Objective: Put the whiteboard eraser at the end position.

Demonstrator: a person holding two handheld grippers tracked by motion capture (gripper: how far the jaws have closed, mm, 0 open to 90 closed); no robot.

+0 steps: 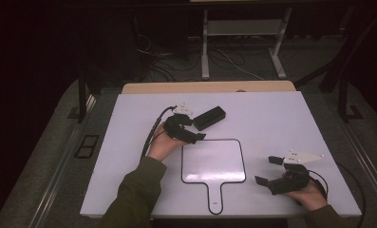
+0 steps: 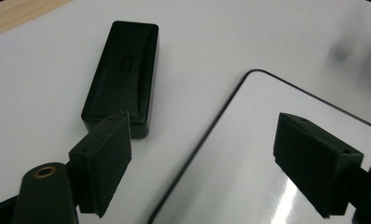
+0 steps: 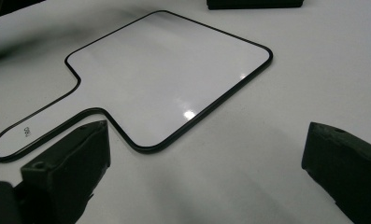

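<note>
Eraser lies behind the paddle board — both on the table.

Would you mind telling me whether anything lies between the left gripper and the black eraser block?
Nothing visible does. The left gripper stands open just short of the black eraser block, with bare white table between.
</note>
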